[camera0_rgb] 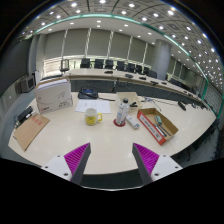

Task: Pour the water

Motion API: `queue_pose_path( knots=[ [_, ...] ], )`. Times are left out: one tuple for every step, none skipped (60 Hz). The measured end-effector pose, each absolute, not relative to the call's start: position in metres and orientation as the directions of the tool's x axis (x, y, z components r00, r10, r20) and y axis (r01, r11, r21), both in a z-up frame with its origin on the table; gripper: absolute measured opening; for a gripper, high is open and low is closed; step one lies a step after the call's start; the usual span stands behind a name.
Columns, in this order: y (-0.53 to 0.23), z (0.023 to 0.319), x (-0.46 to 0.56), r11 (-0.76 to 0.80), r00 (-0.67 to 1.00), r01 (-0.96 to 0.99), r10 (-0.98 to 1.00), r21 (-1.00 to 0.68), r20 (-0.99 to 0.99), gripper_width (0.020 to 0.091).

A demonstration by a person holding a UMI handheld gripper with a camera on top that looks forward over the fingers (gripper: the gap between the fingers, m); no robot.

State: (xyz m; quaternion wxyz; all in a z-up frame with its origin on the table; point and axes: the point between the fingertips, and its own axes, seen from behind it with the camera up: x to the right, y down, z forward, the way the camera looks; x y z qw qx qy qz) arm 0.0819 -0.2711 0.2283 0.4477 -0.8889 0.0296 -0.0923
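I hold my gripper [110, 160] wide and empty, well back from the table [70, 130]. The water bottle [121, 111] stands beyond my fingers, right of the yellow mug [92, 117]. Approach step: next I must reach the bottle.

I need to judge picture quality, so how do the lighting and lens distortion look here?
Gripper view: strong fisheye curvature bows the table edges and ceiling lights; lighting is bright and even; the mug and bottle are small but legible; the open tongs look sharp.
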Motion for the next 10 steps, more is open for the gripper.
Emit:
queue_pose_path(
  knots=[
    [-0.2715, 0.2278, 0.0814, -0.598, 0.982, 0.03, -0.133, -0.801, 0.136, 0.0858],
    [-0.2717, 0.2272, 0.0807, -0.6, 0.982, 0.03, -0.131, -0.8, 0.135, 0.0858],
    [-0.2719, 0.2266, 0.0803, -0.601, 0.983, 0.03, -0.129, -0.799, 0.133, 0.0859],
    [-0.2723, 0.2262, 0.0798, -0.602, 0.983, 0.03, -0.127, -0.798, 0.132, 0.0856],
    [-0.2729, 0.2261, 0.0792, -0.602, 0.983, 0.03, -0.126, -0.798, 0.132, 0.0857],
    [-0.2737, 0.2259, 0.0792, -0.602, 0.983, 0.03, -0.125, -0.798, 0.131, 0.0856],
    [-0.274, 0.226, 0.0792, -0.603, 0.984, 0.031, -0.124, -0.797, 0.131, 0.0856],
    [-0.2745, 0.2258, 0.0794, -0.605, 0.984, 0.031, -0.123, -0.796, 0.131, 0.0857],
    [-0.2748, 0.2252, 0.0795, -0.607, 0.984, 0.03, -0.122, -0.794, 0.131, 0.0857],
    [-0.2751, 0.2247, 0.0796, -0.609, 0.984, 0.03, -0.123, -0.793, 0.131, 0.0856]
  ],
)
